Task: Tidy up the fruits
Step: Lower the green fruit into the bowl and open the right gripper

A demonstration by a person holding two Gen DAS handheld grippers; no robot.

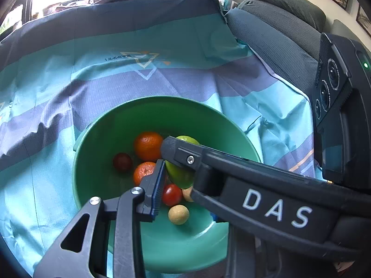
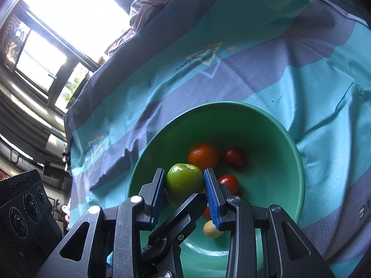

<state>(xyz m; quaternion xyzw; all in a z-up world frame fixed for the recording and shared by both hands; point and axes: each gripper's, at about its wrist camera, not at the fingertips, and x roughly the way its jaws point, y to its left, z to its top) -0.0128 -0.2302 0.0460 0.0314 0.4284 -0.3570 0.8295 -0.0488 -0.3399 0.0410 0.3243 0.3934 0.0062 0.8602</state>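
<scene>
Plainly, the right gripper [image 2: 184, 185] is clamped on the green fruit [image 2: 184, 180]: both blue pads [image 2: 211, 194] press its sides, and the fruit sits high between the fingertips, stem dimple up. We note the tool pitched steeply down, its fingers reaching over the near wall of the green bowl [image 2: 273, 143], with the fruit held above the bowl's floor.

The left gripper [image 1: 185, 185] comes in at a similar downward slant and crosses the right one. From the left wrist view only its left finger shows, blue pad [image 1: 157, 185] just beside the green fruit; the other finger is hidden behind the right tool's dark body marked DAS. We cannot tell whether the left tool is gripping or loose. In the right wrist view one dark finger passes under the held fruit.

Below, on the bowl's floor:
- large orange [image 2: 203, 156], far side
- smaller orange [image 1: 143, 171], just beside it
- dark red fruit [image 2: 234, 156], near the large orange
- red tomato [image 2: 228, 183]
- pale round fruit [image 2: 211, 230], nearest us

Around the bowl lies a teal-and-grey striped cloth [image 2: 301, 81], creased. A grey sofa [image 1: 278, 23] stands beyond it, a bright window [image 2: 69, 11] further off.
</scene>
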